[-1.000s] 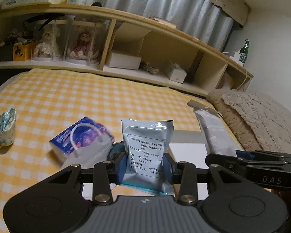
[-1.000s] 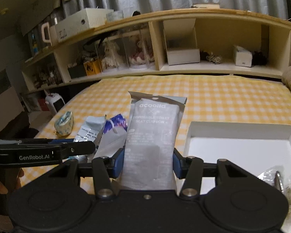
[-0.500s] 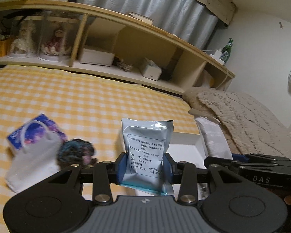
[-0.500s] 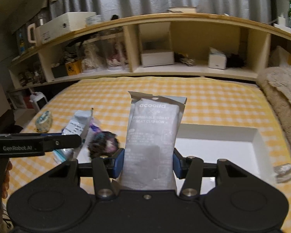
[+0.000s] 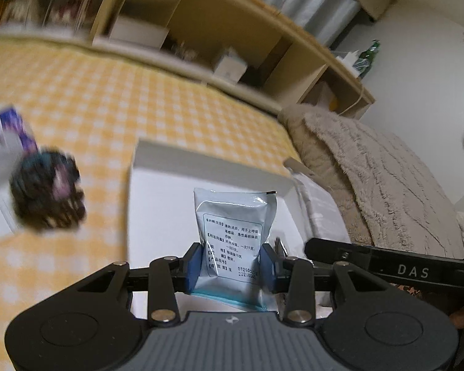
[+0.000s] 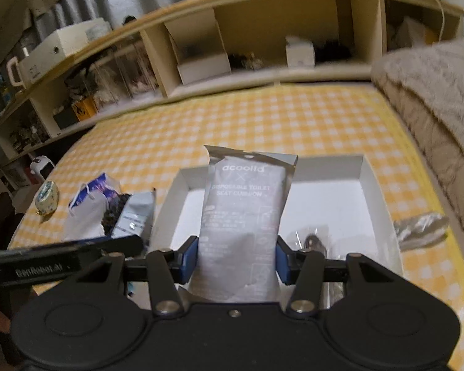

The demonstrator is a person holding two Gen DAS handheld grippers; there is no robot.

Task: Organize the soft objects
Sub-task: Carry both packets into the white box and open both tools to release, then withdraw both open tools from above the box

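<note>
While upright, sachet [image 5: 233,232] sits between left fingers [image 5: 192,267].

The left gripper [image 5: 230,267] fills the lower centre of its frame, jaws clamped on an upright silver sachet [image 5: 234,239]. The right gripper [image 6: 236,261] sits likewise at lower centre, jaws closed on a tall grey packet [image 6: 244,225], with the left gripper's body crossing at lower left.
</note>
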